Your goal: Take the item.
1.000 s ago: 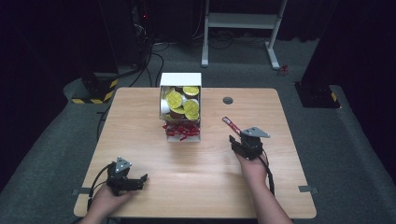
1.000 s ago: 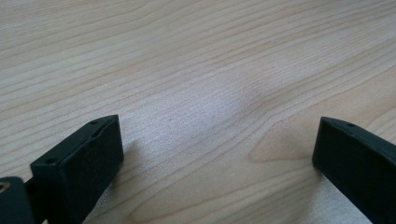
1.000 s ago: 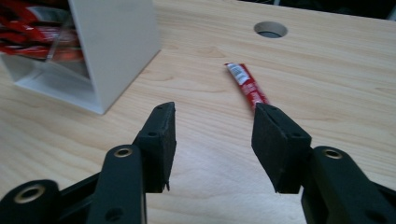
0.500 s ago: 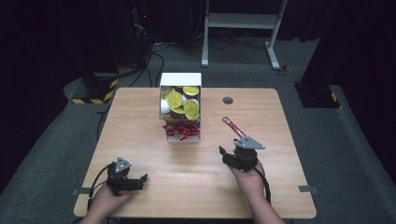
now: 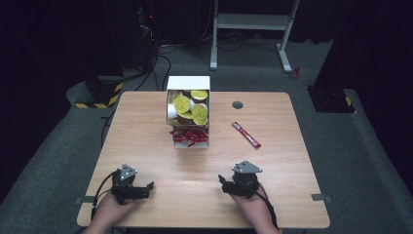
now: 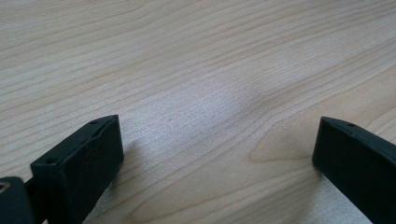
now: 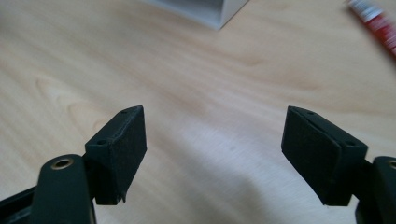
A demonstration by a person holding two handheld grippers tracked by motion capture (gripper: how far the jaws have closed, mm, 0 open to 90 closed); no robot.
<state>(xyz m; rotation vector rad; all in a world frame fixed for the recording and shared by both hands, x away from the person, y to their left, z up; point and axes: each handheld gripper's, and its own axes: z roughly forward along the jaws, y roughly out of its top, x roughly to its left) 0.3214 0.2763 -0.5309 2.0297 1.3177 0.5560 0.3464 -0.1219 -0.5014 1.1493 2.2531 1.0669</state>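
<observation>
A red sachet (image 5: 246, 134) lies flat on the wooden table (image 5: 146, 146), right of a white box (image 5: 188, 84) that holds yellow-lidded cups (image 5: 182, 104) and more red sachets (image 5: 189, 136). My right gripper (image 5: 228, 183) rests low near the front edge, well back from the loose sachet. Its jaws have just been opening and stand open with nothing between them (image 7: 215, 140). The sachet (image 7: 373, 18) and a corner of the box (image 7: 210, 9) lie far ahead in the right gripper view. At the front left, my left gripper (image 5: 146, 187) is open over bare wood (image 6: 217, 149).
A small round grommet (image 5: 237, 105) sits in the tabletop behind the sachet. Beyond the table's far edge are dark floor, cables and a white stand (image 5: 253, 22). Bare wood lies between the two grippers and the box.
The right gripper has let go of the red sachet, which stays on the table, and has drawn back toward the front edge with its jaws wider. The left gripper has not moved.
</observation>
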